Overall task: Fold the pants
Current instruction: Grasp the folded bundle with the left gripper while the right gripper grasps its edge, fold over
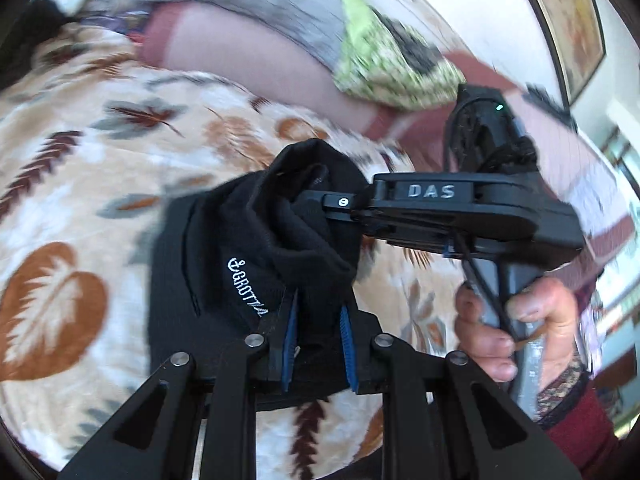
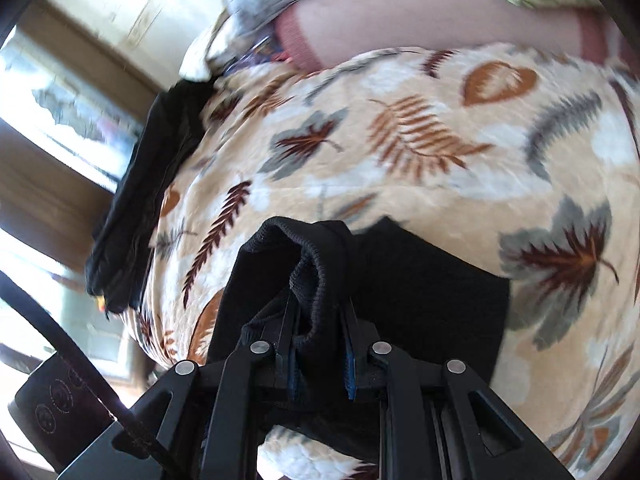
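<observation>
Both grippers clenched bunched black pants (image 1: 256, 240) — the left gripper (image 1: 318, 344) near white lettering, the right gripper (image 2: 320, 354) on the ribbed waistband (image 2: 310, 280) — lifted above a leaf-patterned blanket (image 2: 420, 152) on a bed.

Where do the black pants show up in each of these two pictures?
Left wrist view: the black pants sit at centre, bunched between the left tongs, with the right tongs pinching them from the right.
Right wrist view: the pants sit at lower centre, their ribbed edge clamped in the right tongs.
Shared landmark: the leaf-patterned blanket underneath.
</observation>
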`<state>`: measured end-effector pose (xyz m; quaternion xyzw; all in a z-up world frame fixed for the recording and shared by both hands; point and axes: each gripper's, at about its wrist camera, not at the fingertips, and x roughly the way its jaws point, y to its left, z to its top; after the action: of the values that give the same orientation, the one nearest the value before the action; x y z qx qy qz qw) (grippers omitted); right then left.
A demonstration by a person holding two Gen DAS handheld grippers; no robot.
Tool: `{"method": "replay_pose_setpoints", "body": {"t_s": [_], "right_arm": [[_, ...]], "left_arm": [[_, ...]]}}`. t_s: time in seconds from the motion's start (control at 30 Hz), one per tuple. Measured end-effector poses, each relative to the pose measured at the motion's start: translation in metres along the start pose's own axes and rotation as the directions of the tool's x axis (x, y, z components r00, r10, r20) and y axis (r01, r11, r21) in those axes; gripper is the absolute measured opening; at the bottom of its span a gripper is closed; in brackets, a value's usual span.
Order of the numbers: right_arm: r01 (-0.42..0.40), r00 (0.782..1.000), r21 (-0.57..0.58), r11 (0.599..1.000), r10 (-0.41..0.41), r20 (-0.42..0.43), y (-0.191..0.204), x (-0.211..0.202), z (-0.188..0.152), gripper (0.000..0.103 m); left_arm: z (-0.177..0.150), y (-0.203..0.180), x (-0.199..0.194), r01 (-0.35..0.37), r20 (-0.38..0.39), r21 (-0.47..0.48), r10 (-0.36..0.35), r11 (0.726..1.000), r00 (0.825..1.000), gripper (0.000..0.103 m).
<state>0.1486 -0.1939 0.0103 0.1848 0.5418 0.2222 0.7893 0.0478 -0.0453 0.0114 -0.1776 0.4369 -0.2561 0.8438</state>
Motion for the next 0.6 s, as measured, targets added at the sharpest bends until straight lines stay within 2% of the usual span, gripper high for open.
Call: {"method": "replay_pose_setpoints", "body": {"t_s": [0.13,0.17,0.2,0.27,0.3,0.33,0.43,0.5,0.6], "right_arm": [[-0.013,0.998,0.131,0.991,0.005,0.063,-0.067,-0.004,-0.020,0.019],[-0.015,0.997,0.167,0.986,0.002,0.077,-0.082,-0.004,-0.026,0.019],[-0.008,0.996,0.192,0.981,-0.009,0.087,-0.094,-0.004,-0.029,0.028],[0.077,0.988,0.258,0.963,-0.109,0.112,-0.117,-0.008,-0.038,0.030],[0.104,0.981,0.283,0.953,-0.144,0.127,-0.125,-0.012,-0.042,0.033],[0.097,0.979,0.301,0.949,-0.146,0.145,-0.131,-0.018,-0.046,0.036],[0.057,0.962,0.315,0.947,-0.136,0.236,-0.133,-0.045,-0.056,0.044],[0.008,0.955,0.271,0.963,-0.088,0.283,-0.121,-0.059,-0.061,0.046],[-0.062,0.954,0.196,0.979,0.000,0.301,-0.095,-0.064,-0.069,0.046]], "left_arm": [[-0.012,-0.017,0.010,0.030,-0.066,0.046,-0.027,0.998,0.997,0.019],[-0.015,-0.021,0.008,0.035,-0.080,0.064,-0.029,0.997,0.996,0.024],[-0.018,-0.025,0.005,0.039,-0.087,0.076,-0.032,0.996,0.996,0.028],[-0.022,-0.031,-0.006,0.046,-0.083,0.093,-0.038,0.995,0.996,0.049],[-0.021,-0.031,-0.014,0.042,-0.070,0.089,-0.036,0.995,0.997,0.054],[-0.020,-0.027,-0.022,0.033,-0.049,0.079,-0.030,0.996,0.998,0.061],[-0.019,-0.010,-0.040,-0.022,0.006,0.030,0.022,0.999,1.000,0.065],[-0.014,0.006,-0.039,-0.072,0.014,-0.014,0.072,0.997,0.997,0.065],[-0.008,0.026,-0.034,-0.155,0.004,-0.086,0.156,0.984,0.988,0.066]]}}
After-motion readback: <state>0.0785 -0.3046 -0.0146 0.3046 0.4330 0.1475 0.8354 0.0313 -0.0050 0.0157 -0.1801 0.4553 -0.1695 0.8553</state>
